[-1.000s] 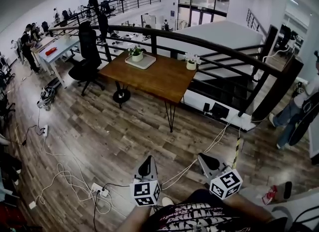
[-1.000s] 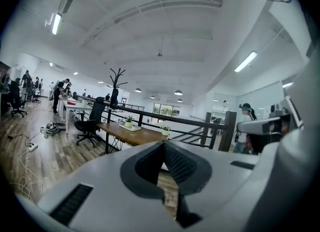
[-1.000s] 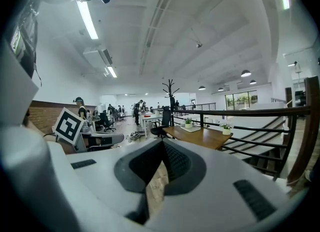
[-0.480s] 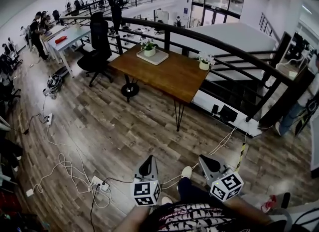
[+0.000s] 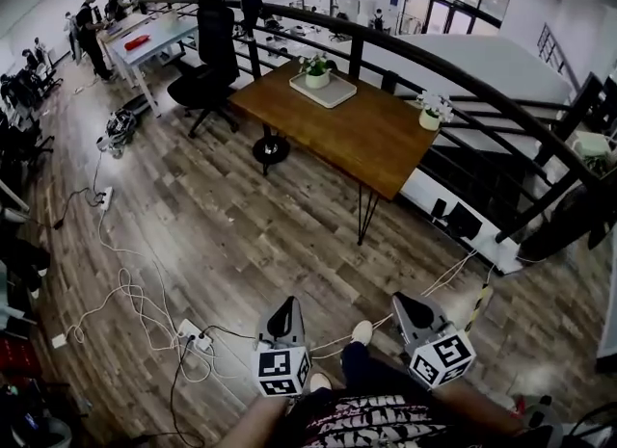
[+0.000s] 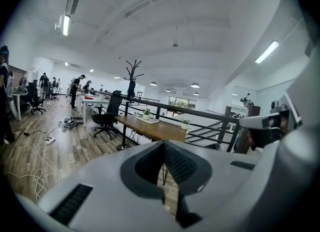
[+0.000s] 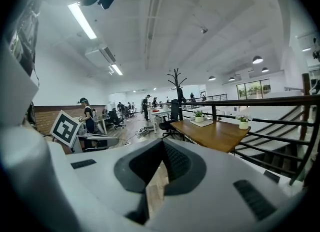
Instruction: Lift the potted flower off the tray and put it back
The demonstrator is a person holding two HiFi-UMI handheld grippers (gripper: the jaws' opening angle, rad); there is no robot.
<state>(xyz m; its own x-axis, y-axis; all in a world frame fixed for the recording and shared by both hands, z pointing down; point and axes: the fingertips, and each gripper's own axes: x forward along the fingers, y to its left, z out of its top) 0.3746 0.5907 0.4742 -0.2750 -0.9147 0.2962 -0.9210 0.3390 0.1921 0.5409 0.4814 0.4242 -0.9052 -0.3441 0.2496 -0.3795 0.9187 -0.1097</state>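
A potted flower [image 5: 316, 71] in a white pot stands on a pale square tray [image 5: 328, 92] at the far left end of a brown wooden table [image 5: 357, 133]. A second white pot of white flowers [image 5: 435, 114] stands off the tray, near the table's right end. Both grippers are far short of the table, over the wooden floor. My left gripper [image 5: 283, 317] is shut and empty, and so is my right gripper [image 5: 411, 309]. The left gripper view shows the tray [image 6: 147, 120] beyond the left gripper [image 6: 163, 152]. In the right gripper view the potted flower [image 7: 199, 115] lies past the right gripper [image 7: 161, 151].
A dark railing [image 5: 453, 70] curves behind the table, with stairs beyond it. A black office chair [image 5: 212, 56] stands left of the table. Cables and a power strip [image 5: 193, 338] lie on the floor to my left. People work at white desks [image 5: 154, 32] at the far left.
The table, tray and pots have grown larger and slid right and down in the head view as I walk closer. Both grippers stay shut at the bottom.
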